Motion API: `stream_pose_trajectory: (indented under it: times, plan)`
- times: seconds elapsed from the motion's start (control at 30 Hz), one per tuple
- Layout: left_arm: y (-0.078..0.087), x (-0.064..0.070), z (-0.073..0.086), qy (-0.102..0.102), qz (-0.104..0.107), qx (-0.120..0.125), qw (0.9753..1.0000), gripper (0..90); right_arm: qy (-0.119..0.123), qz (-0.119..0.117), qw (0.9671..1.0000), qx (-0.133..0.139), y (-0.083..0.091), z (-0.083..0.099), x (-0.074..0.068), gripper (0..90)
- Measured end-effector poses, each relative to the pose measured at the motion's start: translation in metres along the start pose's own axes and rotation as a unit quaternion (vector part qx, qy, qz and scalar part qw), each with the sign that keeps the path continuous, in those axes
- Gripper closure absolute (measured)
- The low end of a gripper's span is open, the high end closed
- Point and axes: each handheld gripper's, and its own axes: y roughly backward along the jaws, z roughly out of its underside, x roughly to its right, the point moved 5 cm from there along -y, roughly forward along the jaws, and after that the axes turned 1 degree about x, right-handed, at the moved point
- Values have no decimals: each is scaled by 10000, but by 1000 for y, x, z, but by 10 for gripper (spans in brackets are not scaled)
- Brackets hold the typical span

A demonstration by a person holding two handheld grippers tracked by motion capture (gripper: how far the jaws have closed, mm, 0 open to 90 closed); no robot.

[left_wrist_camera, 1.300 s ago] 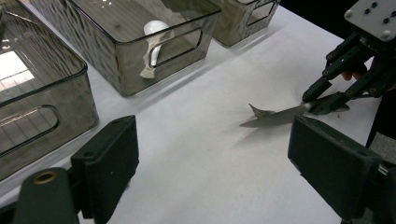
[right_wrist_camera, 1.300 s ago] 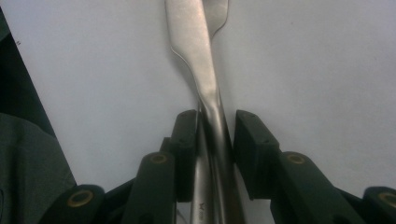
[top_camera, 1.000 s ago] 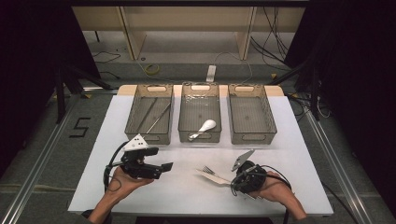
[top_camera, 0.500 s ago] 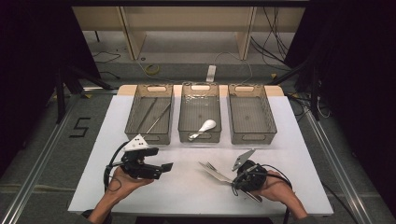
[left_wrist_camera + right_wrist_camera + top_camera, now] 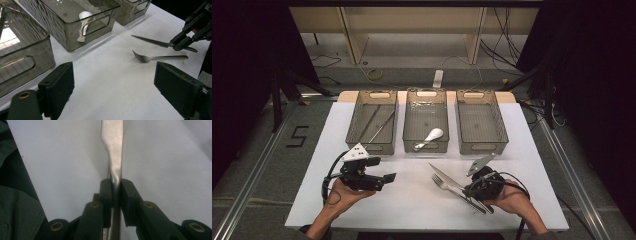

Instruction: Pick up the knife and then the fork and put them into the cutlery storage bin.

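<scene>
The right gripper (image 5: 470, 191) pinches a knife (image 5: 444, 176) at its handle, the blade raised off the white table (image 5: 522, 150); a fork (image 5: 452, 189) lies just beside it. The left gripper (image 5: 386, 179), jaws spread wide, hovers well apart, three bins (image 5: 426, 145) beyond.

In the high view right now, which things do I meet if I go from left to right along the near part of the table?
Left gripper → fork → knife, clamped by the right gripper; fork and knife overlap, so their order is loose.
</scene>
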Motion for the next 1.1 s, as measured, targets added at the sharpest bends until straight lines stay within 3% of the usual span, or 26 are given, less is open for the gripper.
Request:
stream_pose_trajectory:
  times: [0.37,0.53,0.7,1.1]
  plan:
    - [5,-3,-4,205,38,332,9992,159,-304,233,9979,523,22,-14,26,807]
    - [9,-4,-6,307,50,587,9978,158,-570,379,9940,848,35,-28,45,807]
    - [11,-6,-7,284,19,694,9972,158,-676,582,9901,1087,46,-39,63,807]
    - [12,-6,-8,233,-70,805,9965,154,-1017,886,9832,1230,57,-68,101,806]
